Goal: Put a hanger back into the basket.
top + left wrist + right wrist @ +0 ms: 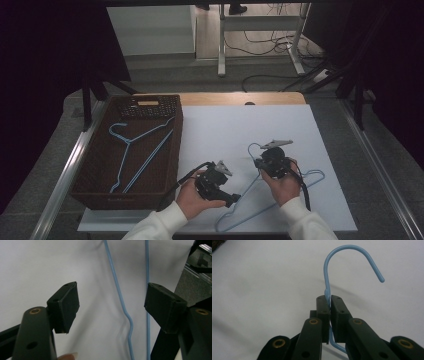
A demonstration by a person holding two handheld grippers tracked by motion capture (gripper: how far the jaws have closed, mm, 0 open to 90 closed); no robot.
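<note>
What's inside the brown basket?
Inside the dark brown woven basket, one light blue wire hanger lies flat on the bottom, hook toward the far end. A black keyboard-like object rests at that far end. The near wall hides the floor behind it.

- A light-blue wire hanger is seen on the white table sheet, at the near right, well apart from the basket.
- Its hook is pointed away from the person, with the open curve turned to one side.
- The neck just below the hook is clamped between the closed jaws of the right gripper, so that the hook end is raised a little off the sheet.
- One shoulder wire is marked by a small kink; it is flanked by the wide-apart jaws of the left gripper, untouched.
</note>
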